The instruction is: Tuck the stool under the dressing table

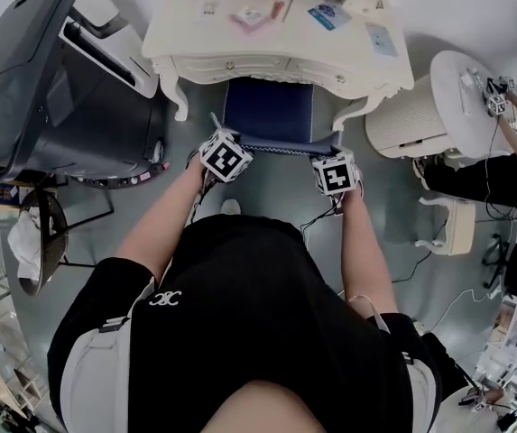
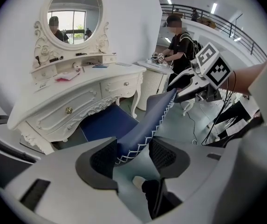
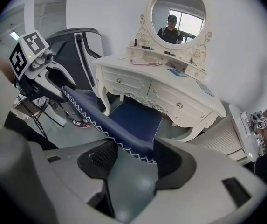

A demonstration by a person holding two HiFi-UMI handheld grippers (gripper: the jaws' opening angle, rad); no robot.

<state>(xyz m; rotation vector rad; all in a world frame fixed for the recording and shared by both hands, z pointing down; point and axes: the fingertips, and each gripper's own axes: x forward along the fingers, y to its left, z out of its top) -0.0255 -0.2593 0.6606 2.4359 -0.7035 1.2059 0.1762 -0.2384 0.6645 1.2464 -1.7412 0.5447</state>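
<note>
The stool (image 1: 267, 111) has a dark blue padded seat with white zigzag stitching along its edge. Its far part lies under the white carved dressing table (image 1: 186, 34), between the table's legs. My left gripper (image 1: 230, 142) is shut on the seat's near left edge, and my right gripper (image 1: 335, 152) is shut on the near right edge. In the left gripper view the stitched edge of the stool (image 2: 107, 122) runs between the pads of the left gripper (image 2: 133, 155), toward the table (image 2: 72, 101). In the right gripper view the stool (image 3: 135, 118) fills the right gripper (image 3: 131, 157).
A large dark grey machine (image 1: 50, 79) stands left of the table. A white round ribbed stand (image 1: 420, 106) sits at its right, with a person (image 1: 511, 152) working there. A small white chair (image 1: 456, 224) and cables (image 1: 438, 269) lie on the floor at right.
</note>
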